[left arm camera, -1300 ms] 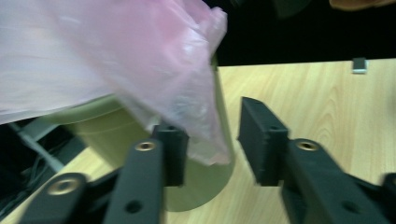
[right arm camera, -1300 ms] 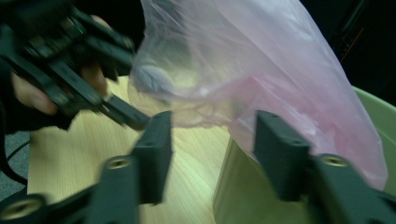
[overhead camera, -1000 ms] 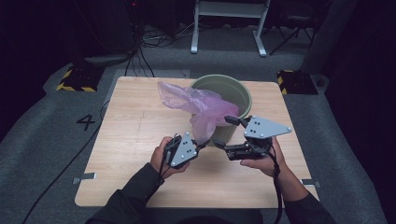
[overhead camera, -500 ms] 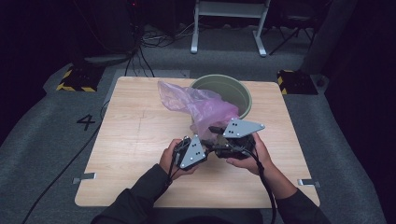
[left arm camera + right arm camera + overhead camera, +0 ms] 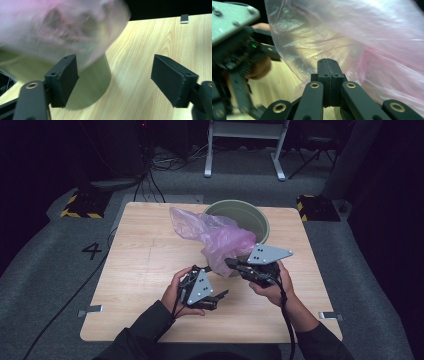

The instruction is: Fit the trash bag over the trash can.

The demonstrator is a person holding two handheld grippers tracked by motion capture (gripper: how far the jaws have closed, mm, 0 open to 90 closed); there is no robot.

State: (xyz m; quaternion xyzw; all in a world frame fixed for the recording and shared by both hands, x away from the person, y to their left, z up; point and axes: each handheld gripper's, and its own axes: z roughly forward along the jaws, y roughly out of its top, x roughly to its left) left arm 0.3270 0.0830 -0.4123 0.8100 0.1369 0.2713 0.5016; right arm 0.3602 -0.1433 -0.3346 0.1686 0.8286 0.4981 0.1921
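bag: a thin pink plastic bag [image 5: 215, 236] is draped over the near-left rim of the green bucket [image 5: 252, 217], part spilling outward toward the person, part lying against the bucket's outer wall.
bag axis: it is stretched from the far left, over the table [image 5: 130, 270], down to a bunched end at the near side of the bucket, just ahead of the right tongs.
bucket: it stands upright at the far middle of the table, its mouth largely uncovered on the right.
right tongs [image 5: 231, 263]: the jaws have just been closing and are seen pressed together in the right gripper view [image 5: 327, 65], with the bag film caught at the tips; judged as pinching the bag's near end.
left tongs [image 5: 220, 296]: the jaws have just been opening and are spread wide [image 5: 113, 75], nothing between them; the bag hangs blurred above and left of them [image 5: 57, 27].
key relation: the bag's loose edge lies up and away from the left tongs, toward the bucket; the right tongs are already on it.
nearer hand: right, touching; left is near but apart.
next move, judged: a fresh grab by the left tongs further along the edge would be needed, so the bag mouth can be pulled open over the rim.
risk: thin film may slip or tear.
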